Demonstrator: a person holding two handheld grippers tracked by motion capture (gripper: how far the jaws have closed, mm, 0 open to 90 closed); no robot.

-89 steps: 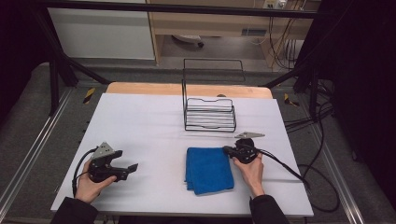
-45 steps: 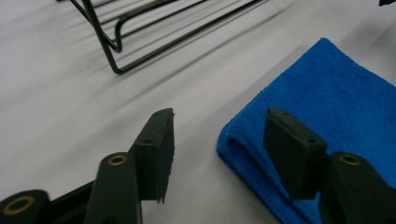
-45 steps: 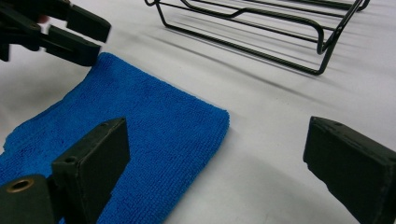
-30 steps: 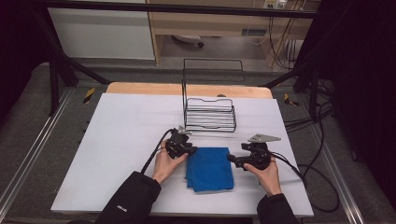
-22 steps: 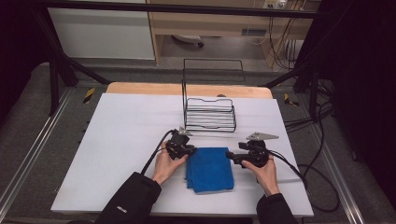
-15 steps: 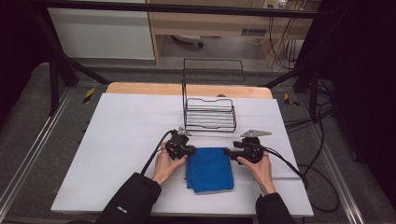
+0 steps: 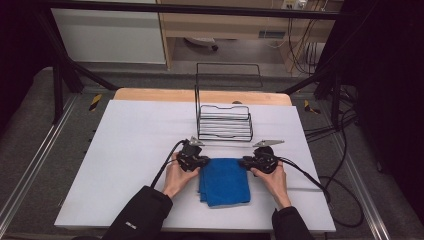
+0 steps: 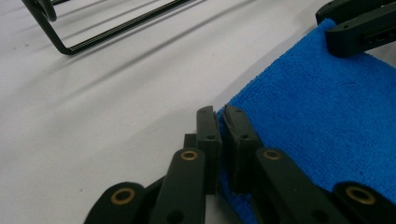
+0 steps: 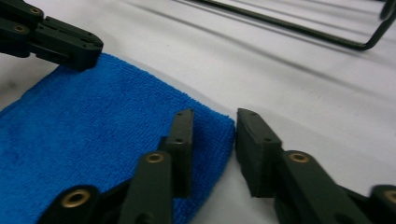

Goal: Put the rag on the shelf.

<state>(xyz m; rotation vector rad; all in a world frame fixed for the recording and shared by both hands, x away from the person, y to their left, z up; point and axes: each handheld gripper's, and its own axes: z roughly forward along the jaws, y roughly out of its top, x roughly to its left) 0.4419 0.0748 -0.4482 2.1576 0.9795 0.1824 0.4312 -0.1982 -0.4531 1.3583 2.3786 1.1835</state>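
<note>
**Both grippers at the far corners of the blue cloth**

A folded blue cloth [image 7: 224, 181] lay on the white table [image 7: 125, 145], near the person's edge and just this side of a black wire rack [image 7: 224, 122] standing farther back. The left gripper [image 8: 222, 122] sat at the cloth's far left corner, its jaws drawn nearly together with the cloth's edge pinched in the narrow gap between them. The right gripper [image 9: 212, 128] sat at the far right corner, jaws parted, straddling that corner without gripping it; one jaw rested over the cloth, the other over bare table. In the high view the left hand [image 7: 178, 176] and right hand [image 7: 272, 177] flanked the cloth, cables trailing away to either side
</note>
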